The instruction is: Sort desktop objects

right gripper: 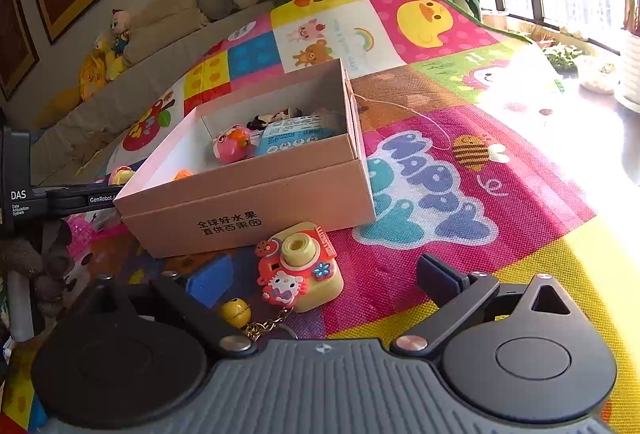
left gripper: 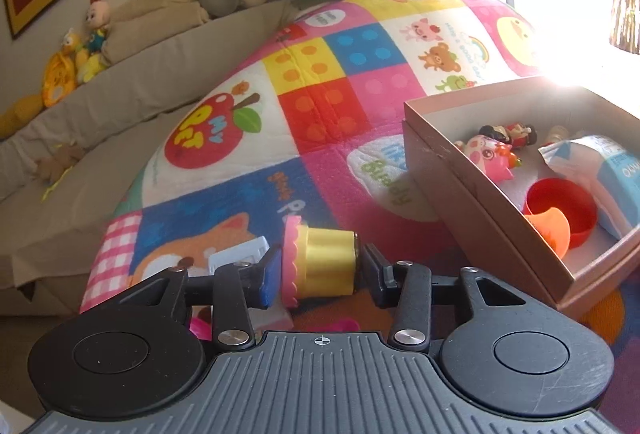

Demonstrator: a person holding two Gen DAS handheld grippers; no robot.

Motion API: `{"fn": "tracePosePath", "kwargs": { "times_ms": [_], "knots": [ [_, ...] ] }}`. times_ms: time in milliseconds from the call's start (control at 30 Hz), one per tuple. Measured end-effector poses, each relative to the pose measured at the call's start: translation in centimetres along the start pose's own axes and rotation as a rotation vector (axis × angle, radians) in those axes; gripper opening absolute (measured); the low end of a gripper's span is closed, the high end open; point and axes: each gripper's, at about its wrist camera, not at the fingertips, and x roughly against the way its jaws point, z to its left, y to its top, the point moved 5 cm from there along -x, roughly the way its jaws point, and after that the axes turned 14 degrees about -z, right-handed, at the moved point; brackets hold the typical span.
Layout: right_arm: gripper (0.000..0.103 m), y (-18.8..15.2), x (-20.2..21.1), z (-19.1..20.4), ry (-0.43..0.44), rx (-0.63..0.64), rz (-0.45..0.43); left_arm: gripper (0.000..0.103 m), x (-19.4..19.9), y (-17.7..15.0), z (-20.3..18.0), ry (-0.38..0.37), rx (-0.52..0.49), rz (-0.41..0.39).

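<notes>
the left gripper (left gripper: 318, 266) was clamped on a yellow cupcake toy (left gripper: 318, 262) at 6 o'clock in its view, the cardboard box (left gripper: 480, 205) at 3 o'clock. the right gripper (right gripper: 320, 274) stood wide around a toy camera keychain (right gripper: 300, 270), not yet pressing it. the sorting looked partly done: the box already held a pink pig figure (left gripper: 486, 157), a red cup (left gripper: 568, 201) and a blue packet (right gripper: 294, 137). the bright play mat (right gripper: 440, 193) stretched to a beige sofa (left gripper: 120, 93) at 10 o'clock, with sunlit windows at 2.

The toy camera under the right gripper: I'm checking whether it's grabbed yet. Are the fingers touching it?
Apart. The right wrist view shows the toy camera lying between the right gripper's open fingers, mat visible beside it.
</notes>
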Motion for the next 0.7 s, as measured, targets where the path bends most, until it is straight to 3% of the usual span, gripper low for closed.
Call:
{"fn": "tracePosePath", "kwargs": {
  "times_ms": [200,333,700],
  "knots": [
    [0.103,0.0,-0.1,0.1,-0.008,0.007,0.004,0.047,7.1,-2.0,-1.9,-0.067,-0.239,-0.013],
    [0.103,0.0,-0.1,0.1,-0.01,0.007,0.004,0.047,9.4,-3.4,-3.9,-0.101,-0.365,-0.021],
    [0.103,-0.1,-0.2,0.0,-0.012,0.002,0.009,0.063,11.2,-2.8,-7.8,-0.265,-0.272,-0.04]
  ]
}}
